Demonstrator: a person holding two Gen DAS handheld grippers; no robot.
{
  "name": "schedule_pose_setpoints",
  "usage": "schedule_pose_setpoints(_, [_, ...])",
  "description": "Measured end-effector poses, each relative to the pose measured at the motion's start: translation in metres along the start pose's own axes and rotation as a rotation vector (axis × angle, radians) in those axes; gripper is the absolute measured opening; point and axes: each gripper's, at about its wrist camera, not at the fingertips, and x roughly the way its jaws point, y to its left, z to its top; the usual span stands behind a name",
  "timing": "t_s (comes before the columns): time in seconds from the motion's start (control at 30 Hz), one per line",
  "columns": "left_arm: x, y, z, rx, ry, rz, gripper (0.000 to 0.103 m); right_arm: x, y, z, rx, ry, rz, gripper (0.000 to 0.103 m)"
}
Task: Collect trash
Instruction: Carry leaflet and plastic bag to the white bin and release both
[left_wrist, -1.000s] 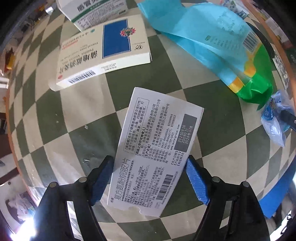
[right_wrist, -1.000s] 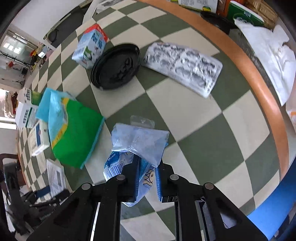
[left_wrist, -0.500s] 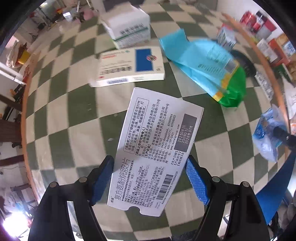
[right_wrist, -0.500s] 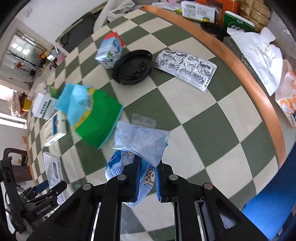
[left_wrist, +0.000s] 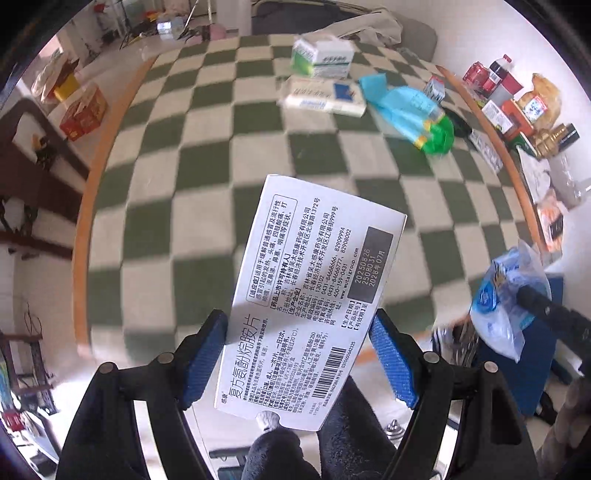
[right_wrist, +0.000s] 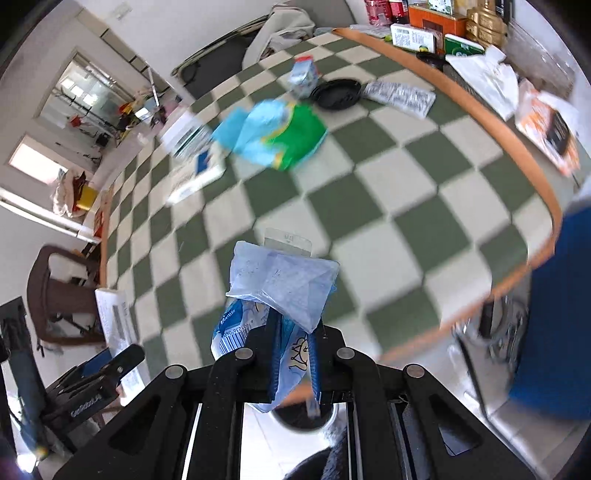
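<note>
My left gripper (left_wrist: 299, 354) is shut on a flat white medicine box (left_wrist: 314, 295) with black print and a barcode, held high above the checkered table (left_wrist: 207, 177). My right gripper (right_wrist: 293, 354) is shut on a crumpled clear-and-blue plastic wrapper (right_wrist: 280, 291), also lifted off the table; the wrapper shows at the right of the left wrist view (left_wrist: 506, 314). Left on the table are a blue-green bag (right_wrist: 277, 136), two white medicine boxes (left_wrist: 325, 96), a small carton (right_wrist: 304, 75), a black lid (right_wrist: 338, 94) and a foil blister sheet (right_wrist: 400, 96).
The table has an orange rim (right_wrist: 517, 147). A blue bin (right_wrist: 557, 325) stands off its near right edge. Bottles, boxes and bags (left_wrist: 517, 110) crowd the shelf beyond the right rim. A brown chair (right_wrist: 62, 291) stands to the left.
Both grippers have risen and pulled back from the table with their loads still held. The table items now look smaller and farther away.
</note>
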Motion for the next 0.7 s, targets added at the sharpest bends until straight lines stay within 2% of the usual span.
schedule_pose_setpoints(0.13, [-0.003,0.022,-0.049,-0.022,0.025,-0.018,0.076,-0.012,0.021,-0.083,-0.012,0.033,0.005,0.013])
schedule_pose_setpoints(0.17, [-0.002,0.027,-0.061,-0.03,0.036,-0.022,0.076,-0.011,0.023,-0.094,-0.014,0.039,0.004,0.013])
schedule_pose_setpoints(0.37, [0.027,0.05,-0.128,-0.095,0.14,-0.06,0.076,0.021,0.023,-0.193,-0.004,0.163,-0.024,0.013])
schedule_pose_setpoints(0.53, [0.09,0.072,-0.17,-0.199,0.25,-0.121,0.076,0.077,0.012,-0.251,-0.019,0.269,-0.055,0.013])
schedule_pose_setpoints(0.7, [0.182,0.099,-0.199,-0.322,0.334,-0.164,0.076,0.155,-0.011,-0.292,-0.013,0.356,-0.07,0.013])
